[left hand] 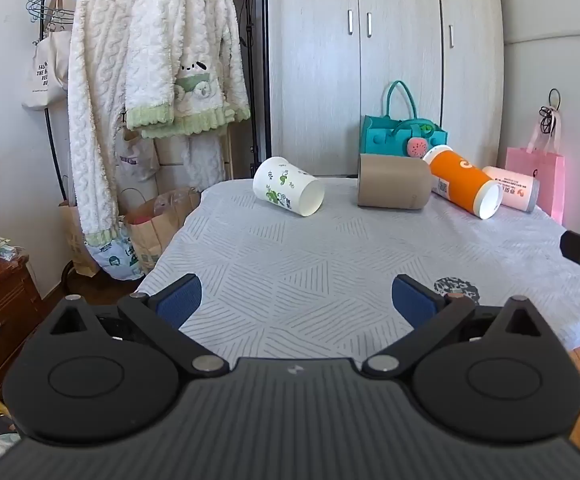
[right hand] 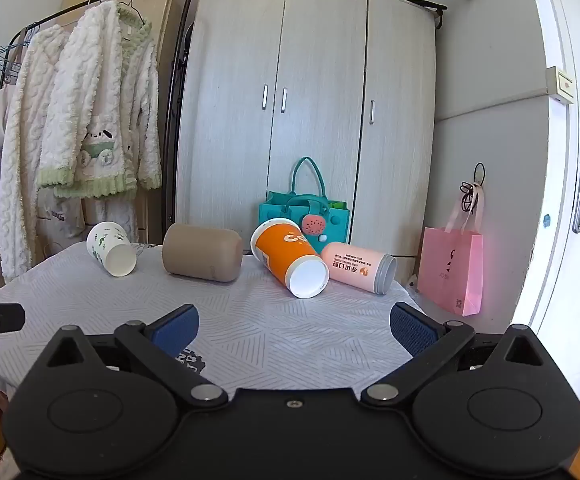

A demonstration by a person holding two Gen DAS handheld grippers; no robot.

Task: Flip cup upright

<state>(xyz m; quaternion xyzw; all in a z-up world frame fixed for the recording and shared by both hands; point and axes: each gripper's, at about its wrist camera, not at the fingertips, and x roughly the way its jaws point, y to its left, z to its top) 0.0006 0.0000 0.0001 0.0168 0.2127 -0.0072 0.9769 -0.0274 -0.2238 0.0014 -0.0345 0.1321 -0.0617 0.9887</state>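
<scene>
Since nothing has been grasped yet, the step in hand looks like the approach, and it is best planned from the table (left hand: 329, 280) downward: its pale patterned cloth gives a broad bare stretch between the grippers and the row of four cups lying on their sides along the far edge. Behind that edge stand a wardrobe (right hand: 309, 120) and a teal bag (right hand: 303, 216), so a push from the front would likely roll a cup off the back; I would come in from above or from the side instead. Of the cups, the brown cup (left hand: 393, 186) is the bulkiest and lies across the middle, the orange cup (right hand: 290, 258) leans with its white mouth toward the camera and touches or nearly touches the pink cup (right hand: 359, 266) near the right corner, and the white leaf-print cup (left hand: 288, 186) lies alone at the left, well apart from the others. That lone cup seems the easiest for the left gripper (left hand: 297, 304), whose blue pads (left hand: 180, 304) are spread wide with nothing between them; closing across the wall near the rim and turning the wrist should stand it up, with a light squeeze because paper would crush. The right gripper (right hand: 293, 330) is likewise spread wide and empty, facing the orange cup; the pink cup beside it leaves little room, and the right corner drops away close by toward a pink paper bag (right hand: 451, 272).
</scene>
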